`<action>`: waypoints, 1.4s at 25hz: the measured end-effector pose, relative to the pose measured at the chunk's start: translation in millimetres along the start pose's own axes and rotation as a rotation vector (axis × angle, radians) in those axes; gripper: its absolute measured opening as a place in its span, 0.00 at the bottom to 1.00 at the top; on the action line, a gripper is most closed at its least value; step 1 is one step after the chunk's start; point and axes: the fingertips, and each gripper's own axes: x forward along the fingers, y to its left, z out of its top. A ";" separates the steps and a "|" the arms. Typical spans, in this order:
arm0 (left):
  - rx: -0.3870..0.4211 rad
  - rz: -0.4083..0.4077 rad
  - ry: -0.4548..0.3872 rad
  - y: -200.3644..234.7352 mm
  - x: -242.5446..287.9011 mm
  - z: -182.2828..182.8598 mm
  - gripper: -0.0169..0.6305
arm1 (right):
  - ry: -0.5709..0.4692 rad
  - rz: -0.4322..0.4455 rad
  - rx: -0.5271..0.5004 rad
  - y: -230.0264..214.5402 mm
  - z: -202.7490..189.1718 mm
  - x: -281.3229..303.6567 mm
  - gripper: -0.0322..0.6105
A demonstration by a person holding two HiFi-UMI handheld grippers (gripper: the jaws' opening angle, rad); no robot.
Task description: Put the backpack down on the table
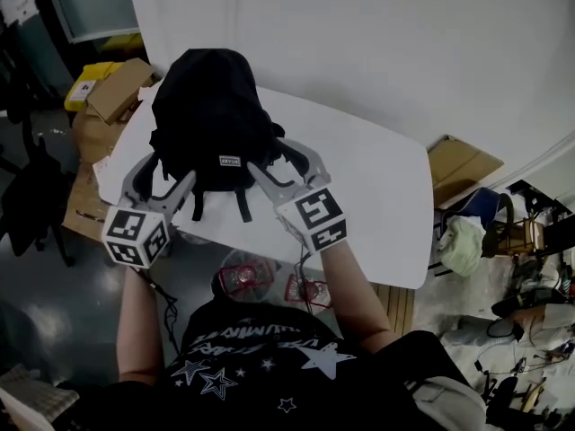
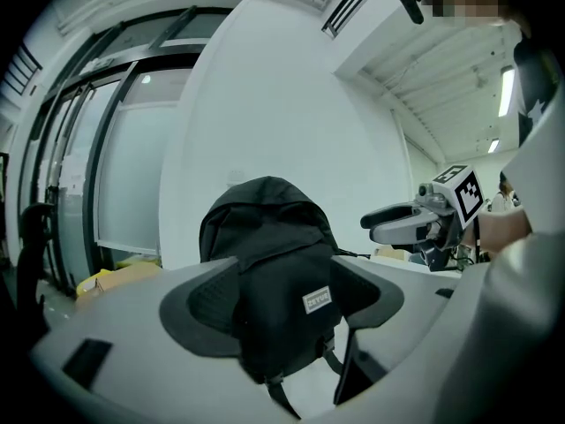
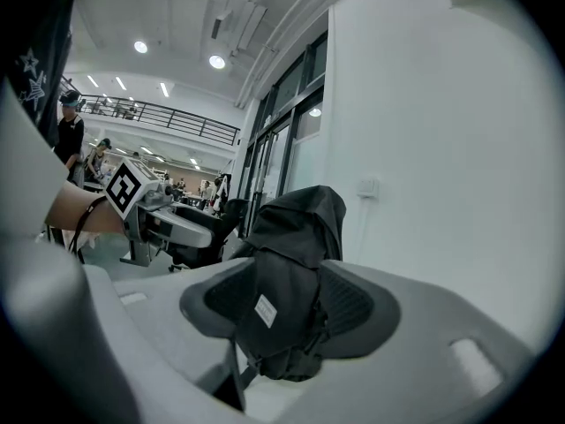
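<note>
Left gripper (image 1: 169,171), right gripper (image 1: 274,158), both clamped on black backpack (image 1: 208,115), upright over white table (image 1: 377,196)

A small white label (image 1: 230,161) is sewn on the black backpack (image 1: 208,106); its dark lettering cannot be read. White block lettering and stars are printed on the person's black shirt (image 1: 269,371), but the word cannot be made out. Black-and-white square markers are carried on the left gripper (image 1: 171,169) and the right gripper (image 1: 280,156).

Head view looks steeply down; both gripper views face the backpack (image 2: 265,272) closely from opposite sides
</note>
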 end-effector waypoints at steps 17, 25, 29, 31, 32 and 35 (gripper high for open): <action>-0.105 0.020 0.053 -143.7 -78.0 -37.4 0.04 | 0.016 0.094 -0.020 51.2 -32.7 -114.8 0.05; -0.100 0.157 0.054 -175.1 -109.6 -53.8 0.04 | 0.029 0.122 0.038 65.9 -53.3 -146.4 0.05; -0.111 0.185 0.072 -188.3 -122.0 -61.5 0.04 | 0.043 0.149 0.055 69.1 -59.7 -157.0 0.05; -0.114 0.193 0.082 -194.1 -126.8 -64.4 0.04 | 0.052 0.156 0.084 68.3 -64.2 -162.2 0.05; -0.113 0.195 0.086 -196.7 -128.3 -65.8 0.04 | 0.056 0.156 0.099 67.6 -67.1 -164.3 0.05; -0.102 0.191 0.101 -204.3 -130.5 -71.1 0.04 | 0.073 0.148 0.124 67.6 -77.3 -168.8 0.05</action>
